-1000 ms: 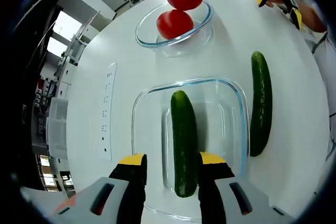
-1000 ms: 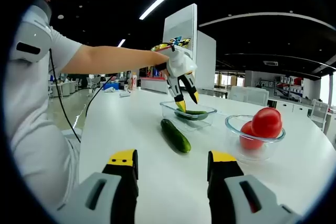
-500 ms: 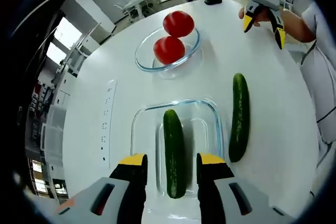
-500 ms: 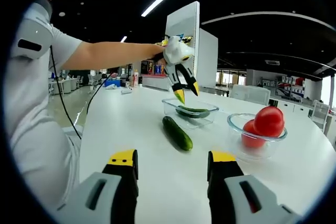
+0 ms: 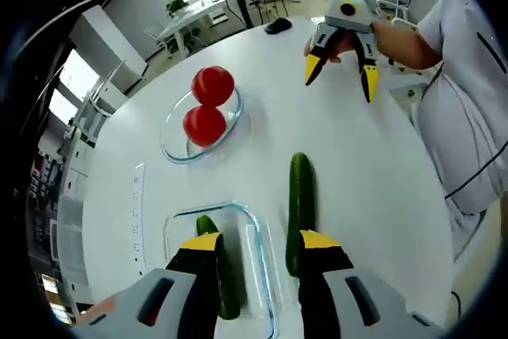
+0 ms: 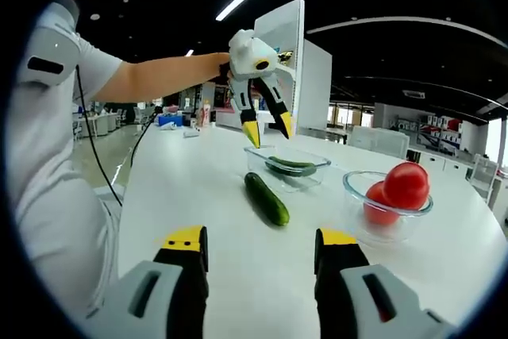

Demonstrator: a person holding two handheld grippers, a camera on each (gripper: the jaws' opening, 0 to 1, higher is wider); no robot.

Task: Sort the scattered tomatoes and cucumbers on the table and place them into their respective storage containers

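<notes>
Left gripper view looks down on a smooth white round counter [image 5: 373,164]. Its own left tool [image 5: 258,245] has its yellow-tipped jaws spread apart and empty at 6 o'clock. Between and behind those tips sits a clear rectangular glass dish [image 5: 262,252] with rounded corners, holding one long dark-green cucumber [image 5: 224,275] partly hidden by the left jaw. A second cucumber [image 5: 300,208], glossy and slender, lies loose on the counter just beside the dish's right wall. At 10 o'clock a round glass bowl [image 5: 176,148] holds two shiny red tomatoes [image 5: 205,123], one stacked above the other. At 1 o'clock the right tool [image 5: 341,73], pale grey with yellow tips, hangs above the counter in a person's hand, jaws apart and holding nothing.

In the right gripper view, its own jaws rise wide apart from 6 o'clock over bare counter. The loose cucumber [image 6: 266,198] lies at centre, the dish [image 6: 286,166] with its cucumber behind it, and the bowl of tomatoes [image 6: 399,188] at 3 o'clock. The left tool [image 6: 266,126] hangs over the dish, jaws parted.
</notes>
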